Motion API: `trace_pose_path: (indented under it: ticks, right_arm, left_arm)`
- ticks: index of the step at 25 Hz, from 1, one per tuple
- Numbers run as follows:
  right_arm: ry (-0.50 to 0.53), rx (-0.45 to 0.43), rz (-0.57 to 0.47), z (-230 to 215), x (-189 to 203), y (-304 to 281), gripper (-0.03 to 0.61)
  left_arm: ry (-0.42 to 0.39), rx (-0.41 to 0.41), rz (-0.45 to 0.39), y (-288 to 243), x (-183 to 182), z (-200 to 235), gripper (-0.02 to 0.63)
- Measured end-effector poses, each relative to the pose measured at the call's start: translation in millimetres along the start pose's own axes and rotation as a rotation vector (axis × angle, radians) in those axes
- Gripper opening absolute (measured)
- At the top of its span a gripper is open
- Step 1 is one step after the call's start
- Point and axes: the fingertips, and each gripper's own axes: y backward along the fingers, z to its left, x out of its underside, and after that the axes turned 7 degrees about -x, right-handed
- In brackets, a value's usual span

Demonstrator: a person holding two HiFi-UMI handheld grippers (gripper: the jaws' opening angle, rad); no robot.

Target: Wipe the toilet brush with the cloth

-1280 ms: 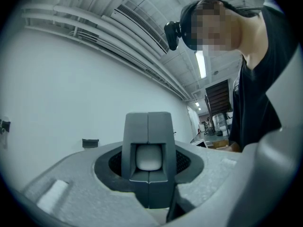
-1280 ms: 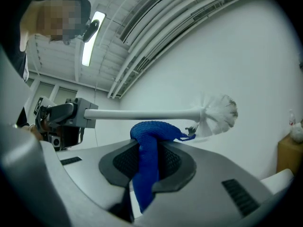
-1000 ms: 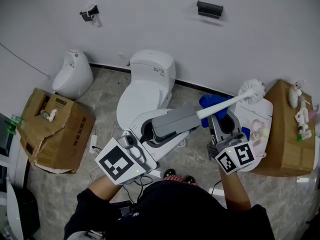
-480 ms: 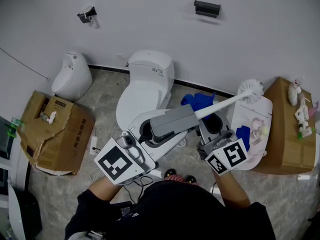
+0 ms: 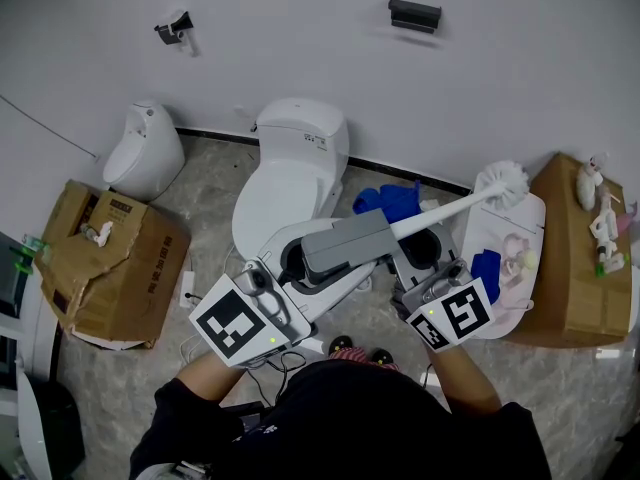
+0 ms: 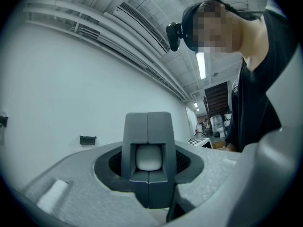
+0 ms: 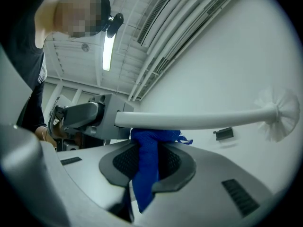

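Your left claw (image 5: 380, 236) is closed on the end of the toilet brush (image 5: 440, 211). Its white handle runs in the air from the middle of the head view to the upper right, with the bristle head (image 5: 503, 181) at the far end. Your right claw (image 5: 412, 240) grips the blue cloth (image 5: 392, 200). In the right gripper view the cloth touches the handle from below, just beside the left claw.

I judge that the wiping is under way at the near end of the handle. To do it well, hold the left claw level and firm, so that the brush does not turn. Press the cloth up against the handle and lead it slowly toward the bristles; a fold around the handle would clean more of it. Take care that the cloth does not slip out.

I count one brush, one cloth in the claw, one toilet (image 5: 295, 168), one smaller white bowl (image 5: 145, 150), a left cardboard box (image 5: 105, 258) and a right cardboard box (image 5: 578, 258). A further blue patch (image 5: 487, 268) I cannot identify.
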Motion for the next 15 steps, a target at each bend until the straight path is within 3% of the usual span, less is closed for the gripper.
trace_pose_path:
  ticks: [5, 15]
  right_arm:
    - [0.010, 0.007, -0.008, -1.1, -2.2, 4.4, 0.077]
    - [0.003, 0.036, -0.011, -9.1, -2.0, 9.5, 0.077]
  left_arm:
    - [0.034, 0.004, -0.005, 0.5, 1.1, -1.2, 0.170]
    - [-0.008, 0.008, 0.001, 1.0, 1.8, -2.8, 0.170]
